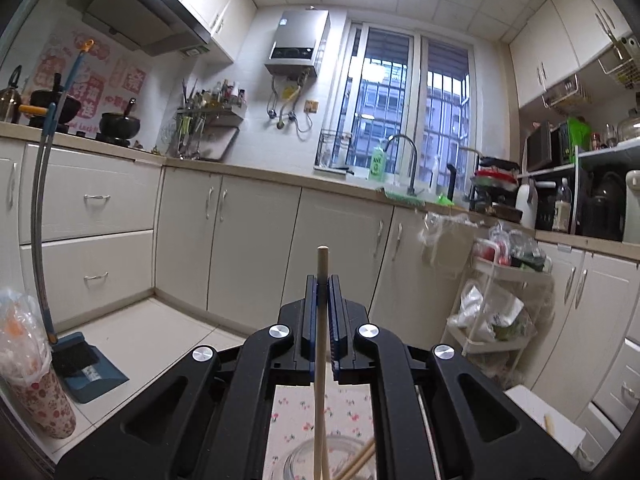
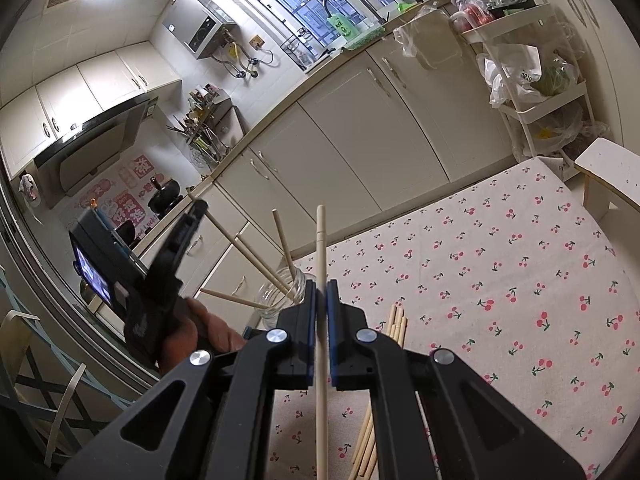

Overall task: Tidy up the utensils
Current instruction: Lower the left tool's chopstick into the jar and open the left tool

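My left gripper (image 1: 322, 280) is shut on a wooden chopstick (image 1: 322, 320) that stands upright between its jaws, its lower end over a clear glass jar (image 1: 304, 460) below. My right gripper (image 2: 321, 286) is shut on another wooden chopstick (image 2: 321, 248), held upright above the cherry-print tablecloth (image 2: 500, 280). In the right wrist view the glass jar (image 2: 280, 296) stands just left of my right gripper with several chopsticks (image 2: 256, 260) leaning in it. The left gripper (image 2: 176, 248) is beside the jar, its tip unseen there. A bundle of loose chopsticks (image 2: 394, 320) lies on the cloth under my right gripper.
A white stool (image 2: 608, 172) stands by the table's far corner, and a white trolley (image 2: 532, 92) with bags stands beyond it. Kitchen cabinets (image 1: 256, 240) line the back. A dustpan and broom (image 1: 80, 360) and a lined bin (image 1: 36, 380) sit on the floor at left.
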### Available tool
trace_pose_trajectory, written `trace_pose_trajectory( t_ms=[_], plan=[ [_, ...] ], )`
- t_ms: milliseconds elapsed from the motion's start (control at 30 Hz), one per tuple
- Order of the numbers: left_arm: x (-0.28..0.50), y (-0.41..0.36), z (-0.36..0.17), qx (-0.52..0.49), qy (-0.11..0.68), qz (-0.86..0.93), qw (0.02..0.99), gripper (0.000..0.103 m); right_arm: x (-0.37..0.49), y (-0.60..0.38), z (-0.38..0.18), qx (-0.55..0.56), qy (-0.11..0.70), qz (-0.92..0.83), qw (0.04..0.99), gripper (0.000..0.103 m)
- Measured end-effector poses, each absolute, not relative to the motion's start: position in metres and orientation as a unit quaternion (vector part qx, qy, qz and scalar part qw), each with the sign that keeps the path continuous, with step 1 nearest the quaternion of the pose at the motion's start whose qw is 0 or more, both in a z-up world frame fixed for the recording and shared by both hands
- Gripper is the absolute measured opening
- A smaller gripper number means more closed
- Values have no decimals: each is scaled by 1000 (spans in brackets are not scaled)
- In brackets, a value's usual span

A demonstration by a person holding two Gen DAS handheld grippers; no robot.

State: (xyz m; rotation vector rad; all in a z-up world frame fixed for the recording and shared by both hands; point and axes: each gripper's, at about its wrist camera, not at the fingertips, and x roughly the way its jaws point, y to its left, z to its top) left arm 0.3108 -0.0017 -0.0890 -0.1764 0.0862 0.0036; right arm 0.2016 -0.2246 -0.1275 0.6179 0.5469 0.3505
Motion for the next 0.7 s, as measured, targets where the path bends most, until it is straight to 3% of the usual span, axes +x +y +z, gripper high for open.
trace_pose_trajectory(
  t_ms=[167, 233, 300, 367, 700],
  plan=[
    [308, -2, -94, -71, 68, -13, 995, 7, 202, -226, -128, 303, 265, 168, 900, 6],
    [308, 0, -95, -66, 83, -18, 994, 15, 201, -226, -128, 303, 263, 169, 900, 6],
    [305, 3, -95, -64, 88, -19, 994, 39, 201, -225, -126, 302, 261, 170, 901, 6],
    [294, 10, -92, -66, 80, -13, 995, 53, 200, -225, -125, 303, 258, 170, 901, 6],
    [253, 57, -91, -103, 108, 8, 989, 81, 227, -207, -93, 312, 186, 179, 914, 6]
  ],
)
